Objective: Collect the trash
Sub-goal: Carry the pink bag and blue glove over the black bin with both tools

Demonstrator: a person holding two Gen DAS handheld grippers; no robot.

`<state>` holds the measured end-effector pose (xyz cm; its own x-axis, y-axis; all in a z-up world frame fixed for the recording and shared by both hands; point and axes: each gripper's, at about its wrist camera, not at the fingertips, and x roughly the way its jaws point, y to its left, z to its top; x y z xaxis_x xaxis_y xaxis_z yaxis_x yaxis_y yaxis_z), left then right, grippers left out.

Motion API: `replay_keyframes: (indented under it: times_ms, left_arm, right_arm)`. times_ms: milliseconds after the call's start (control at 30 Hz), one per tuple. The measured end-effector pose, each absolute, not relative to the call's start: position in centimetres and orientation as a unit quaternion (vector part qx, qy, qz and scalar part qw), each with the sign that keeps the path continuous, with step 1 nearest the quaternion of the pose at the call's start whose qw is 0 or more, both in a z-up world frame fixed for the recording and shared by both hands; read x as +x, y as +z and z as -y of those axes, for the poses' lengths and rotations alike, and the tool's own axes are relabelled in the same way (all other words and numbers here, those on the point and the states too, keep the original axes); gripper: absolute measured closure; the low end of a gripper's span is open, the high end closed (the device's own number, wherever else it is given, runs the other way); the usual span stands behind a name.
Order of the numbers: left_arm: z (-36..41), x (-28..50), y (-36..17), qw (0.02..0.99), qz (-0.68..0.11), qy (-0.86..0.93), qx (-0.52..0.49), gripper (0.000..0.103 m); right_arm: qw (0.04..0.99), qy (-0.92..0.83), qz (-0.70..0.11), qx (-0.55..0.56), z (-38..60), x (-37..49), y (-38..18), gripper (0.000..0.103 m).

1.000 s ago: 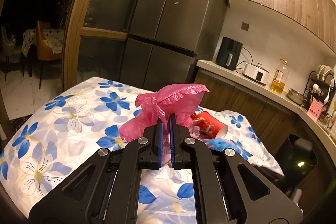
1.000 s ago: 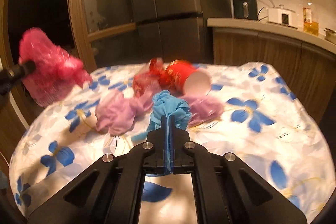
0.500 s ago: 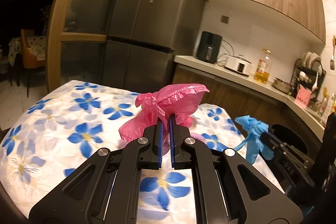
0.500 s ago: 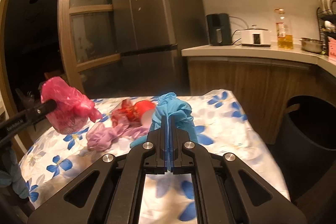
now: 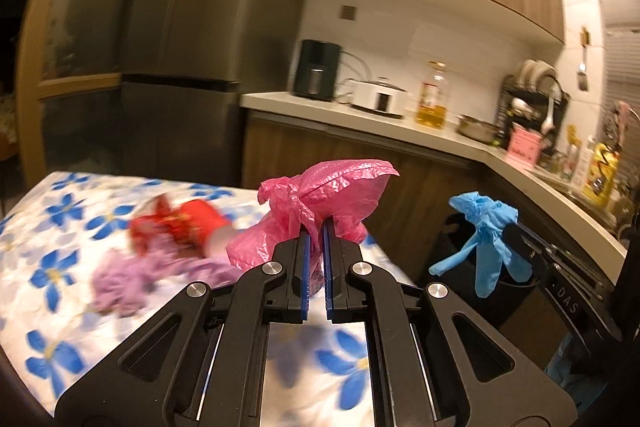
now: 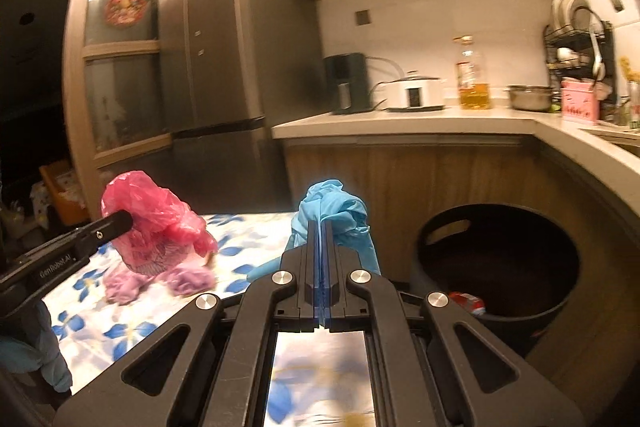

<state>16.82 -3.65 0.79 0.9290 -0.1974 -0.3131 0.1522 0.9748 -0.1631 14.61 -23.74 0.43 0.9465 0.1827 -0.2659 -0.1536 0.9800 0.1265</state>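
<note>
My left gripper point(image 5: 316, 233) is shut on a crumpled pink plastic bag point(image 5: 340, 195) and holds it in the air over the table's right end; the bag also shows in the right wrist view point(image 6: 156, 219). My right gripper point(image 6: 319, 227) is shut on a blue glove point(image 6: 334, 211), held up near the table edge; the glove also shows in the left wrist view point(image 5: 486, 231). A black round bin point(image 6: 500, 263) stands on the floor to the right, with a red item point(image 6: 466, 301) inside. A red paper cup point(image 5: 196, 223) and purple crumpled trash point(image 5: 124, 281) lie on the floral tablecloth point(image 5: 52, 219).
A wooden counter point(image 6: 420, 119) runs behind the bin with an air fryer point(image 6: 346, 83), a white cooker point(image 6: 414, 93), an oil bottle point(image 6: 470, 75) and a dish rack point(image 6: 576, 35). A tall grey fridge point(image 6: 236, 39) stands behind the table.
Both grippers have swung right, away from the table middle towards the bin, each carrying its trash. The bin's opening now shows fully in the right wrist view.
</note>
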Motion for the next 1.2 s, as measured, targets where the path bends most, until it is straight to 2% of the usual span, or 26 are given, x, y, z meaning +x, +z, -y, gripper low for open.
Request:
replay_keyframes:
  times_ms: [667,1200]
  left_arm:
    - [20.0,22.7,1.9,0.96,-0.159,-0.229,-0.031,0.098]
    - [24.6,24.1,0.8,0.952,-0.172,-0.253,-0.007,0.098]
  right_arm:
    - [0.989,-0.049,-0.109,0.093,35.2,15.8,1.4,0.101]
    - [0.987,-0.068,-0.1,0.109,37.9,15.9,1.3,0.101]
